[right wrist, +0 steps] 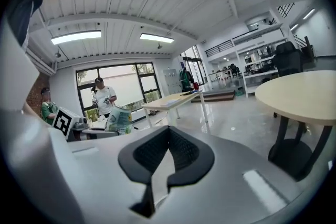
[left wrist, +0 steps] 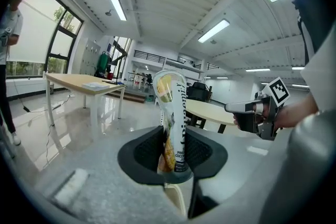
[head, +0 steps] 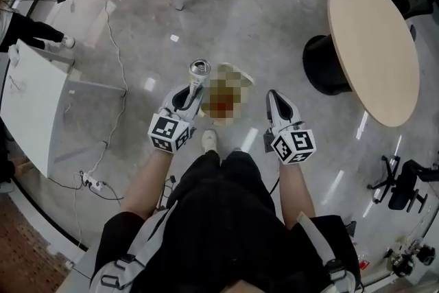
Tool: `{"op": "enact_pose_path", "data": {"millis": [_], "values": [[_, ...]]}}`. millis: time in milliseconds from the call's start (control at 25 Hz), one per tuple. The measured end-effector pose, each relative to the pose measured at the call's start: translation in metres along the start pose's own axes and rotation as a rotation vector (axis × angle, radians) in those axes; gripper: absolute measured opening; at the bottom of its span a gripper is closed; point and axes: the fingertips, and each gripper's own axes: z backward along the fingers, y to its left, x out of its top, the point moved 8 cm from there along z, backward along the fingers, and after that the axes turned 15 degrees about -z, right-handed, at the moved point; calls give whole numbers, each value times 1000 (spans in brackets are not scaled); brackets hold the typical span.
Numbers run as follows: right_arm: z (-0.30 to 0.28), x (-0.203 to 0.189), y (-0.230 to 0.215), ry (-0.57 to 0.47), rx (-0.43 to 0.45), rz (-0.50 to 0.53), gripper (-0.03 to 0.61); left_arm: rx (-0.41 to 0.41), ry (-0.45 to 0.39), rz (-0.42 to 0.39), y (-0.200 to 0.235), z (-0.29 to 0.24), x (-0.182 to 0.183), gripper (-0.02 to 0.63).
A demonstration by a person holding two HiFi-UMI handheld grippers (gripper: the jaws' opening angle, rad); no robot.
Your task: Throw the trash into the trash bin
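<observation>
Ahead, near-level left gripper [head: 191, 92] clasps can [left wrist: 172, 113].

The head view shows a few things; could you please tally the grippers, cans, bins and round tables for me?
Grippers: 2, the left gripper and the right gripper
Can: 1
Bin: 1
Round table: 1
Total: 5

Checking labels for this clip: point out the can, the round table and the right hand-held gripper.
can [left wrist: 176, 113]: left gripper view, printed side.
round table [head: 374, 44]: head view, tabletop.
right hand-held gripper [head: 274, 97]: head view, between its fingertips.
</observation>
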Motion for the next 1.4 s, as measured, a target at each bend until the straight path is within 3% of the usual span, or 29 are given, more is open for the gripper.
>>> {"op": "enact_pose_path", "data": {"millis": [320, 600, 760, 920, 1120, 1240, 1400], "values": [[-31, -70, -22, 233, 35, 13, 6, -28, 165, 60, -35, -36, -68, 91], [-41, -111, -44, 358, 44, -23, 6, -29, 314, 186, -64, -46, -142, 92], [-41, -124, -53, 426, 65, 5, 6, -47, 412, 218, -73, -58, -169, 93], [-34, -132, -58, 460, 69, 12, 6, -39, 447, 264, -75, -69, -183, 95], [-32, -130, -67, 456, 56, -19, 6, -39, 517, 243, -73, -86, -199, 103], [-29, -130, -70, 459, 55, -13, 6, -39, 566, 249, -72, -91, -210, 163], [-24, -129, -72, 455, 54, -8, 6, -14, 561, 271, -70, -87, -212, 167]]}}
